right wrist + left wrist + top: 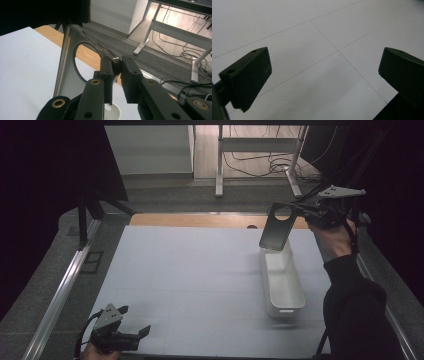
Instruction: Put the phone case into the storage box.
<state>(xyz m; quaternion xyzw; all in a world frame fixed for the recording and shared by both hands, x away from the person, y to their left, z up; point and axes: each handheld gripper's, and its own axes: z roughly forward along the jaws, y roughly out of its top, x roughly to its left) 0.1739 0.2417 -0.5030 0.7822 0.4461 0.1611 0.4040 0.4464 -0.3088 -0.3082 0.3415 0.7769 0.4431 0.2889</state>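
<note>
A dark phone case [276, 227] with a round camera hole hangs tilted over the far end of a long white bin [282, 280] on the right of the white table. My right gripper [306, 210] is shut on the case's upper edge, coming in from the right. In the right gripper view the two jaws [119, 67] pinch the thin rim of the case [66, 75], and a rounded corner of the bin [112, 112] shows below. My left gripper [134, 320] rests near the table's front left corner, open, with bare table between its jaws [324, 67].
White mat [200, 270] covers the table, with a wooden strip [200, 220] along its far edge. A metal rail [60, 290] runs down the left side. Beyond the table stand desk legs [219, 165] and floor cables [280, 167]. A dark sleeve [350, 305] sits at the bin's right.
</note>
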